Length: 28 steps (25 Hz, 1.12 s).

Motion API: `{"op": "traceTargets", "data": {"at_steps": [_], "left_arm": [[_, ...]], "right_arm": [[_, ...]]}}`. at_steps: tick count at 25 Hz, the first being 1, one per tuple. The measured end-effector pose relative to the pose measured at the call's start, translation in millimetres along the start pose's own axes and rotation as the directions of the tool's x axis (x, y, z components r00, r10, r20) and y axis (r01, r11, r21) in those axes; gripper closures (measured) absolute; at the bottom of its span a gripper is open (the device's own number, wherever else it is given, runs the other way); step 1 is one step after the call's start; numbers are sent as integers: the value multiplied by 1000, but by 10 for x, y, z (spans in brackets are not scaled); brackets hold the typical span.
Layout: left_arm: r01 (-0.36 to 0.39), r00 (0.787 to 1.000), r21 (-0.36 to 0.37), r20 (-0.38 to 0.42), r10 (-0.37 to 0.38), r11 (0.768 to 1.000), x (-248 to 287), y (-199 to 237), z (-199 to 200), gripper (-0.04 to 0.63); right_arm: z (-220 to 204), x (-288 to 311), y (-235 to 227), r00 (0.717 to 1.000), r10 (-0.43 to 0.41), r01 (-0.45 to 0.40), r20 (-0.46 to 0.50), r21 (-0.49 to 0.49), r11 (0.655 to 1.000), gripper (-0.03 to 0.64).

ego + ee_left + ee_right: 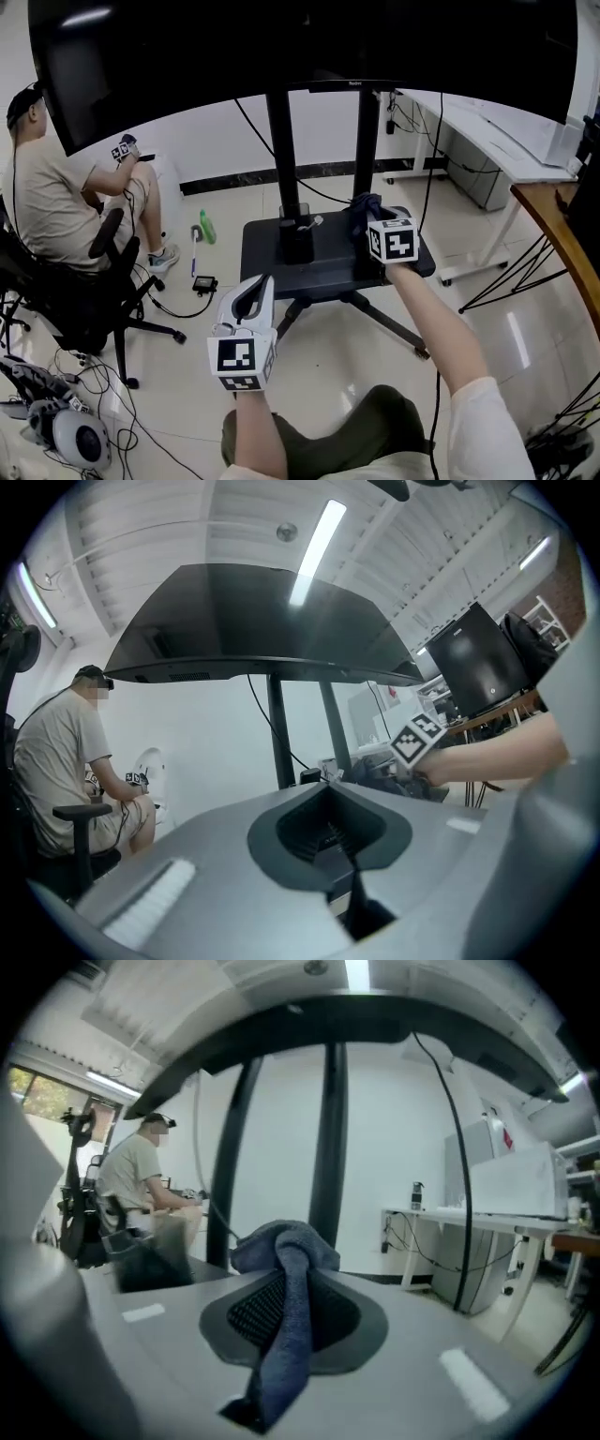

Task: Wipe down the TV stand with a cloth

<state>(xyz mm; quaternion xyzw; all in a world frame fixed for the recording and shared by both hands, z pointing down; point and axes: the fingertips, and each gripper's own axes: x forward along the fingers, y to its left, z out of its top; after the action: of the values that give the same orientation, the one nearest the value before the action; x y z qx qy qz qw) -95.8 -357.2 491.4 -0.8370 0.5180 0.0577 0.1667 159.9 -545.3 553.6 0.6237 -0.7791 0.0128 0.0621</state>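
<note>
A large black television (281, 37) fills the top of the head view, carried on a dark TV stand (283, 141) with two upright posts. Low on the stand is a flat black shelf (272, 253), with cables trailing behind it to the pale floor.

My right gripper (373, 218) reaches over the back right part of that shelf, just beside the right-hand post. Its jaws are pinching a blue-grey cloth (287, 1269), which is bunched at the tips with a tail hanging down between them. I cannot tell whether the bunch is pressing on the shelf.

My left gripper (255, 292) hangs in front of the stand, well apart from the shelf. Its jaws are pressed together with nothing between them.

To wipe well, I judge that I should keep the pinch firm, lay the bunched end flat on the shelf and sweep in overlapping strokes from the back towards the front edge. I should steer round the posts and the cables so the cloth does not snag
</note>
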Motion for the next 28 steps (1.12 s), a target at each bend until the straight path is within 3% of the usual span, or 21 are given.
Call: {"op": "traceTargets", "data": {"at_steps": [3,8,17,22,25,28], "left_arm": [[-23,1000,-1,-16,23,1000,-28,59,-27,436],[-34,999,14,-34,34,999,-19,75,-78,436],[22,1000,-1,16,-22,1000,238,-408,-21,437],[118,992,2,33,-118,993,383,-848,6,437],[150,988,1,41,-149,989,432,-1003,35,436],[149,988,-10,29,-149,989,499,-1042,40,436]], "right_arm": [[-248,580,-325,992,-19,26,-121,57,998,558],[-283,657,-336,990,-5,5,-143,1,1000,557],[-197,-1059,522,997,35,-32,62,-42,999,557],[-333,-1871,842,967,48,-37,251,-49,998,557],[-231,-2044,719,957,45,-25,286,-73,997,557],[70,-1735,259,955,8,13,295,-72,997,557]]}}
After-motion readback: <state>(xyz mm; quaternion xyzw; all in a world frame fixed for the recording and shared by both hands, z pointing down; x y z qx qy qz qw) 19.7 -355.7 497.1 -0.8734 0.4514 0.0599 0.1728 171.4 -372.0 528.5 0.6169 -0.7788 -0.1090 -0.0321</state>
